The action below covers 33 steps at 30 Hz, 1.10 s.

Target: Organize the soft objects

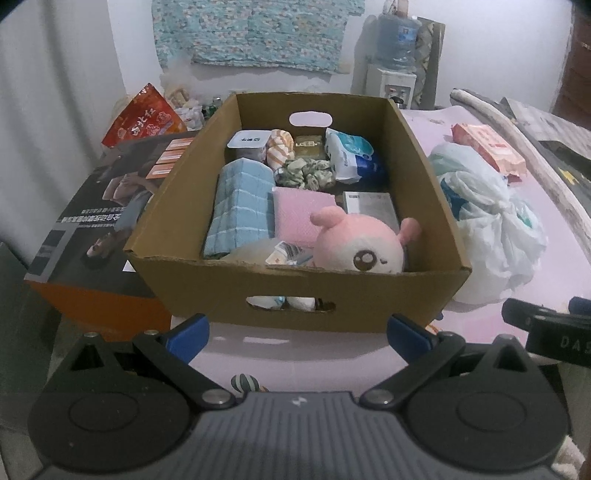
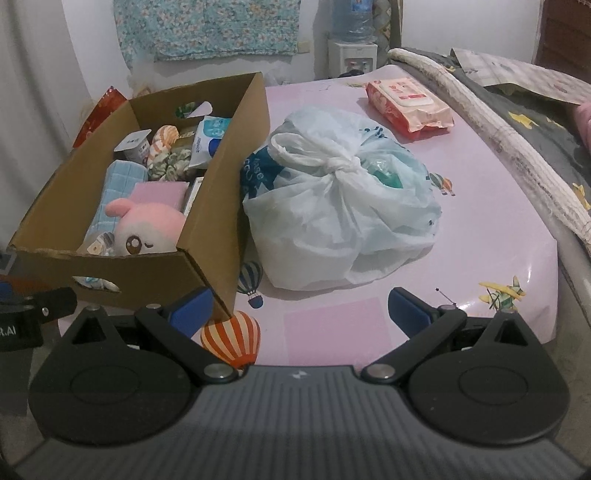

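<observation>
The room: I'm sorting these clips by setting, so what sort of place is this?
Probably a lived-in room at home, perhaps a bedroom. A water dispenser stands by the wall, a floral cloth hangs on it, and a cardboard box of household things sits on a table with a pink balloon-print cover.

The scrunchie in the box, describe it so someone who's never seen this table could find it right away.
Start at the open cardboard box on the pink table. Toward its far end, past the folded blue towel and the pink cloth, lies the scrunchie. It is the only ruffled ring with a green camouflage-like print; the striped orange-and-white roll behind it is smoother.
</observation>
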Each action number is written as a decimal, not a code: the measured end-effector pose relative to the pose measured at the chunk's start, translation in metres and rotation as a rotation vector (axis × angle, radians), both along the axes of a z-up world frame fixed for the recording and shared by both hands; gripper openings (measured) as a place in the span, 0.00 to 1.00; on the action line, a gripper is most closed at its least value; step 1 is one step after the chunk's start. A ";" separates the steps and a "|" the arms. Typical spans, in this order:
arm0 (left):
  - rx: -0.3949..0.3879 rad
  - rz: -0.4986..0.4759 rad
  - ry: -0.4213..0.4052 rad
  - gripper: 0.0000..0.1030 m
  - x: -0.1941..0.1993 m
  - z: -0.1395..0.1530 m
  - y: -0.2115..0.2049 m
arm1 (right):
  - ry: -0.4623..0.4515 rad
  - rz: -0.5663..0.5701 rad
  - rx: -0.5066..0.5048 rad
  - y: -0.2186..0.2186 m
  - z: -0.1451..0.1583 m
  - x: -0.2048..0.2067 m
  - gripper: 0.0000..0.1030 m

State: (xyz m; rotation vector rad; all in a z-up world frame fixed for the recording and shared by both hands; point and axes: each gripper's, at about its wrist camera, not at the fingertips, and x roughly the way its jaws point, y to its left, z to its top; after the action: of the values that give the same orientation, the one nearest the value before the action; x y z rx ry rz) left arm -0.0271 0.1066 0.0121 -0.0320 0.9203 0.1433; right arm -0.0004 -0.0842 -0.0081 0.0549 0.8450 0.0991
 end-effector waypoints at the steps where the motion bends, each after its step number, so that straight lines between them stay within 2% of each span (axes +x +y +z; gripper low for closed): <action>1: -0.001 -0.001 0.002 1.00 0.000 -0.001 0.000 | 0.000 0.001 -0.002 0.001 0.000 0.000 0.99; 33: -0.002 -0.033 0.016 1.00 0.000 -0.007 -0.003 | 0.008 -0.007 -0.028 0.000 0.000 -0.004 0.99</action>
State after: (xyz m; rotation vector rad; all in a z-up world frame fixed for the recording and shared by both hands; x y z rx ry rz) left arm -0.0274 0.1037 0.0051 -0.0178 0.9361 0.1121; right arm -0.0045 -0.0846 -0.0081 0.0321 0.8540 0.0809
